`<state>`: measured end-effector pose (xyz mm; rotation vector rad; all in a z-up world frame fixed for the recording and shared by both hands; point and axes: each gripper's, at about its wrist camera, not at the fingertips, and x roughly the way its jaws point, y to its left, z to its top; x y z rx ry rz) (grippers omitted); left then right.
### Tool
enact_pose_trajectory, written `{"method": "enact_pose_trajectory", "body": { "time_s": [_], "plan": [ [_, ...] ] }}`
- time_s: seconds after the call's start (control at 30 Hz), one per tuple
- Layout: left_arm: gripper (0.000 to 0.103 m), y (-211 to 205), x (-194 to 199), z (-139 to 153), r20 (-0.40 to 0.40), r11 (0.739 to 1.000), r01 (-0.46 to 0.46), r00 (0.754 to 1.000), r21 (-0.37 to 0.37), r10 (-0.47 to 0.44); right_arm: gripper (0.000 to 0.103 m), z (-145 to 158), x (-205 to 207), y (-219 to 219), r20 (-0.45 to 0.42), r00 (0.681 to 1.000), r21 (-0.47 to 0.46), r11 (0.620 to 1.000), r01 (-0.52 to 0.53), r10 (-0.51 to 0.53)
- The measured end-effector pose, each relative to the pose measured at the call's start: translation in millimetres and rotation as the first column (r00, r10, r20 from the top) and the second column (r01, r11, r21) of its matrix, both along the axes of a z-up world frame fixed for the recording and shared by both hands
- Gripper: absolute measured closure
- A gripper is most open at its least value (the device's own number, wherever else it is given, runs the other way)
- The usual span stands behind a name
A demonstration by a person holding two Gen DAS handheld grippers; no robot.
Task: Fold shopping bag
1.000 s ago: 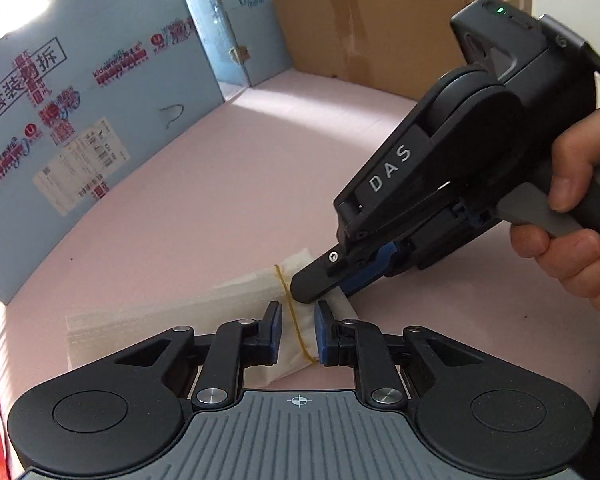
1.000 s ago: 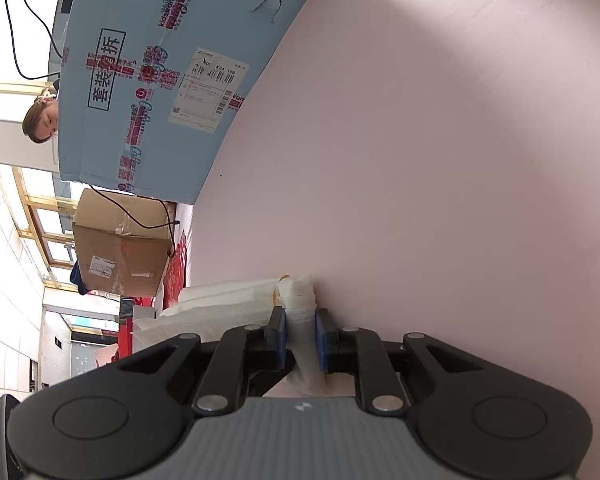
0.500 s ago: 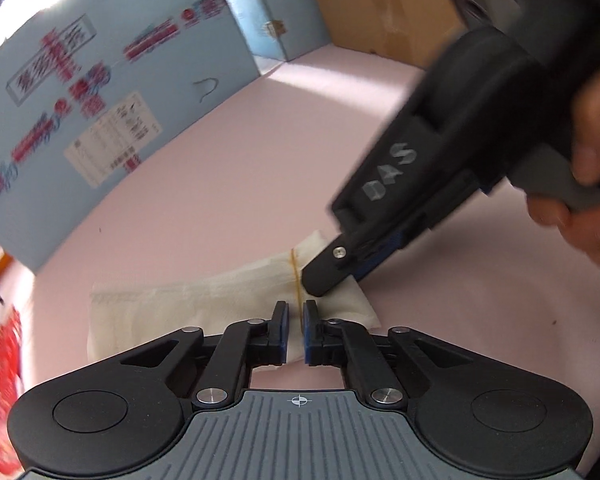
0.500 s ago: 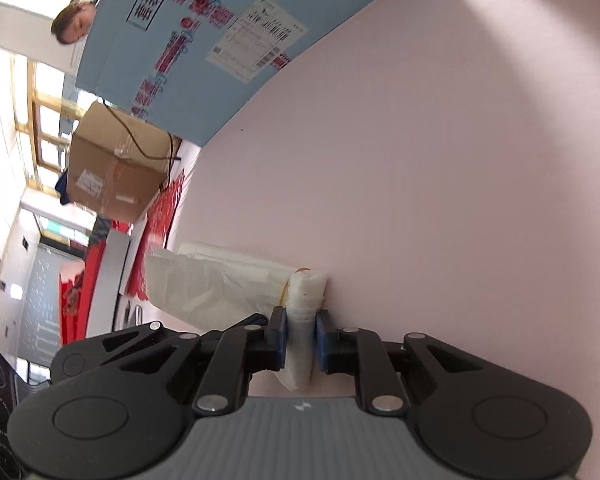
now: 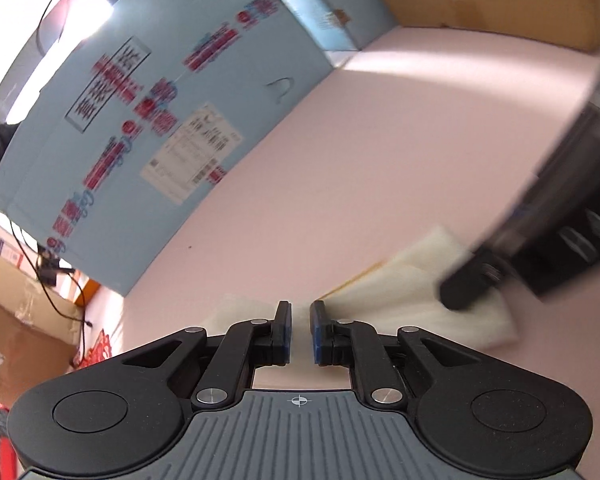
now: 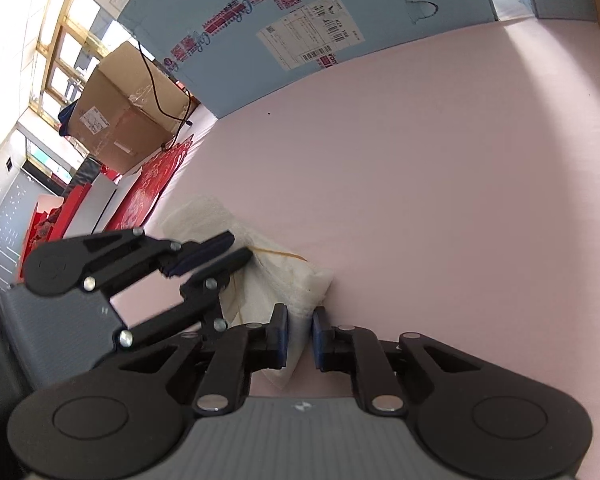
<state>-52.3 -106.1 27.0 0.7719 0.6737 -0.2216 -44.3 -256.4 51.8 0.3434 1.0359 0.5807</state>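
On the pink mat (image 6: 440, 160):
Bag: folded white shopping bag (image 6: 284, 276) lies flat, long axis running left to right.
Right gripper (image 6: 299, 330): clamped on the bag's right end.
Left gripper (image 5: 299, 332): jaws just reopened, slightly apart over the bag's middle, pads not pressing.
Nearer: right.

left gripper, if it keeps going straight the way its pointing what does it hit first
Most likely the folded white shopping bag, which lies right at the left gripper fingertips; behind it is only pink tabletop. Depth is hard to judge.
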Motion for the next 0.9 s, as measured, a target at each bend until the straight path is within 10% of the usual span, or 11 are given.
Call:
{"method": "enact_pose_trajectory", "body": {
  "time_s": [0.2, 0.47, 0.53, 0.73, 0.9],
  "plan": [
    [0.083, 15.0, 19.3, 6.2, -0.084, 0.991, -0.037, 0.996, -0.132, 0.026, 0.088, 5.0, -9.3, 5.6, 0.087, 0.995, -0.061, 0.997, -0.049, 0.055],
    [0.083, 19.9, -11.7, 5.6, -0.040, 0.981, 0.065, 0.996, -0.185, -0.074, 0.059, 2.0, 5.0, 2.9, 0.002, 1.000, 0.077, 0.997, 0.022, -0.022],
    [0.083, 21.8, -15.6, 4.8, -0.033, 0.987, 0.057, 0.997, -0.151, -0.062, 0.083, 1.4, 7.3, 5.8, -0.007, 0.999, 0.064, 0.997, 0.053, -0.053],
    [0.083, 19.2, -34.7, 7.0, -0.020, 0.997, 0.059, 0.998, -0.051, -0.060, 0.089, 8.9, 2.5, 19.0, -0.003, 0.990, -0.009, 0.990, 0.141, -0.141],
    [0.083, 39.2, -40.4, 17.4, -0.035, 0.998, -0.007, 0.999, -0.063, 0.005, 0.091, 12.0, 5.0, 9.3, -0.075, 0.964, 0.100, 0.960, 0.263, -0.256]
  ]
}}
